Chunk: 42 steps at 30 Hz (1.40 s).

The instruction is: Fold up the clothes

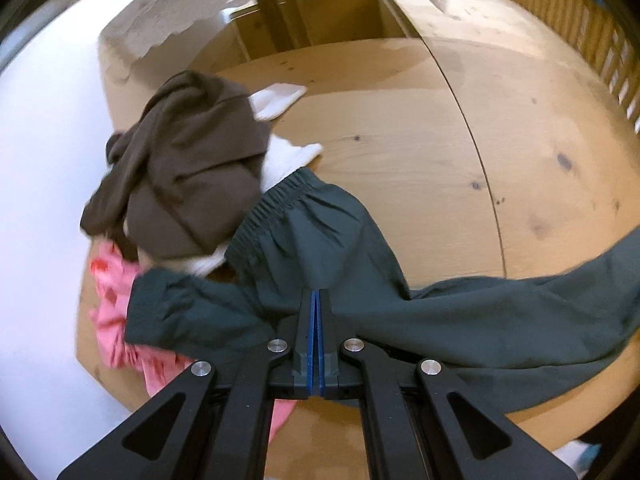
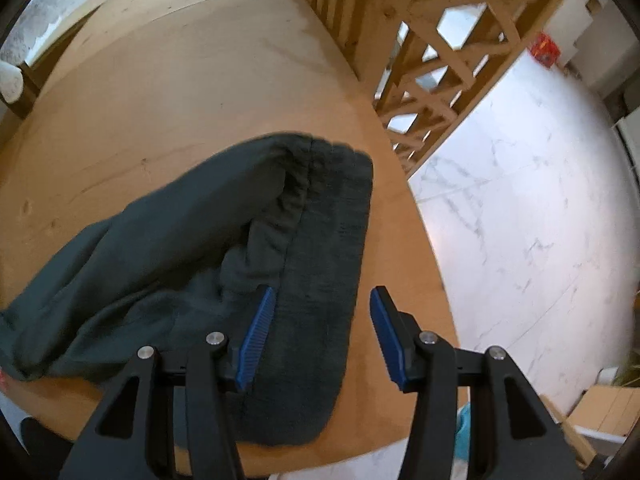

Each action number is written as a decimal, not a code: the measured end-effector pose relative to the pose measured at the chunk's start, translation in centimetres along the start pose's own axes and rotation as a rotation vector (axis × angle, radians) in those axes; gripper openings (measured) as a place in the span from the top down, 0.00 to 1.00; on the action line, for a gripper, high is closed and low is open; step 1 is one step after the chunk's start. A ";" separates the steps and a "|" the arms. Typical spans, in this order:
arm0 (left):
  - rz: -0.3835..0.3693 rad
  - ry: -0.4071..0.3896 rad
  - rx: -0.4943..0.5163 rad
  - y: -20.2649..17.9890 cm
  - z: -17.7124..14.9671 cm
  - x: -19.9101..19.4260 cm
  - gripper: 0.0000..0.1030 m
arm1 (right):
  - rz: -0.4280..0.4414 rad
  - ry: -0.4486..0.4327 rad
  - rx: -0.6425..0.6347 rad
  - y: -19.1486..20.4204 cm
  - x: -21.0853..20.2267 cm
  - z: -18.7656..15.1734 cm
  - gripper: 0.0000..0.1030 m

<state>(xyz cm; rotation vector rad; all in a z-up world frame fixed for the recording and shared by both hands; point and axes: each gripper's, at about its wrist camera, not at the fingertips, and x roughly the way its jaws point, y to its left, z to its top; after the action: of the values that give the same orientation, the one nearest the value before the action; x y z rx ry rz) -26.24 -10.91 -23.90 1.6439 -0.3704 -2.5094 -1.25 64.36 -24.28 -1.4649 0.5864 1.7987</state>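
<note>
A dark green garment with an elastic band lies spread across the wooden table. My left gripper is shut on a fold of it near the table's front edge. In the right wrist view the same green garment ends in a wide ribbed cuff. My right gripper is open, its blue pads on either side of the cuff's right edge, just above it.
A pile at the table's left holds a brown garment, white cloth and pink cloth. A wooden slatted railing borders the table. White marble floor lies beyond the table edge.
</note>
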 end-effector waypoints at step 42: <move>-0.225 0.149 0.137 -14.0 -0.5 5.9 0.99 | 0.083 -0.115 -0.052 7.0 -3.7 3.8 0.97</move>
<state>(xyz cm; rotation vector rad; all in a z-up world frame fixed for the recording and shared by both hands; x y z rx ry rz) -27.67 1.19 -33.02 2.0156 -0.3676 -2.5436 -8.73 61.82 -20.51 -1.3787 0.5535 1.9616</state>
